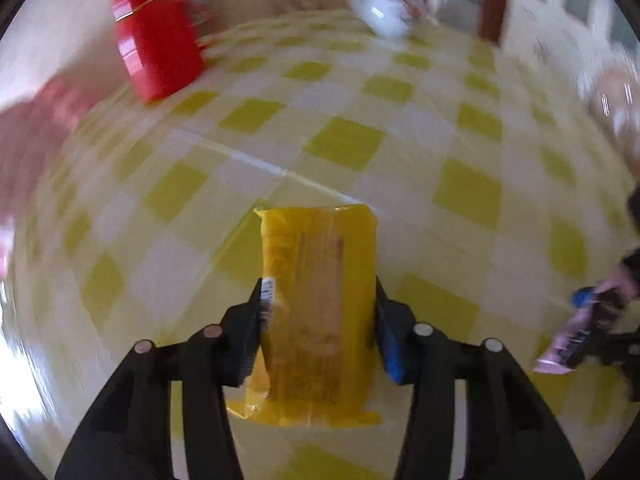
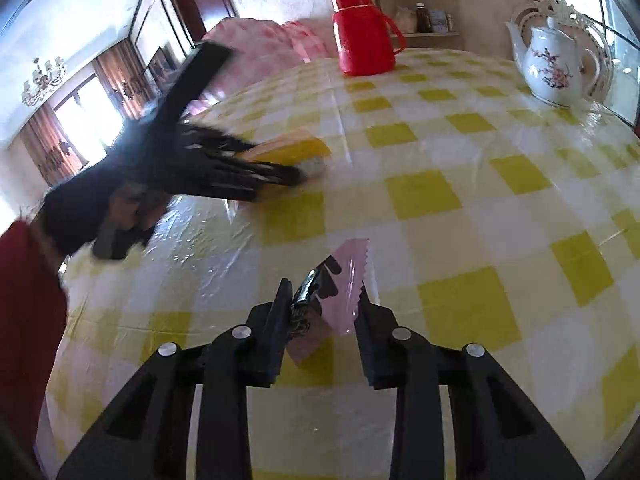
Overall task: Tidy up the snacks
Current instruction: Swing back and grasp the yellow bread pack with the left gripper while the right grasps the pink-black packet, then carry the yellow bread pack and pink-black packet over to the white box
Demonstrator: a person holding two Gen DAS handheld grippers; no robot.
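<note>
We have a snack in each claw. The yellow packet (image 1: 318, 312) sits lengthwise between the fingers of the left claw (image 1: 318, 300), which press on both its long edges; it is a flat, crinkly foil wrapper with a sealed end pointing away from us, and its near end hangs over the table (image 1: 400, 152). Whether it has lifted clear of the cloth we cannot tell. The pink packet (image 2: 340, 292) is smaller, with a zigzag-cut end and a dark printed panel. It stands tilted between the fingers of the right claw (image 2: 324, 304), which have closed narrowly; the left finger touches the printed side, and the wrapper looks pinched rather than loose.

We judge this to be the pick-up step, both grips just made. No box or tray for the snacks shows in either view, so the next move calls for carrying them to a common spot and laying them side by side without crushing the thin wrappers.

Further out stand a red thermos jug (image 2: 362, 32) and a white flowered teapot (image 2: 554, 64) at the far edge of the yellow-checked table, well apart from both snacks.
</note>
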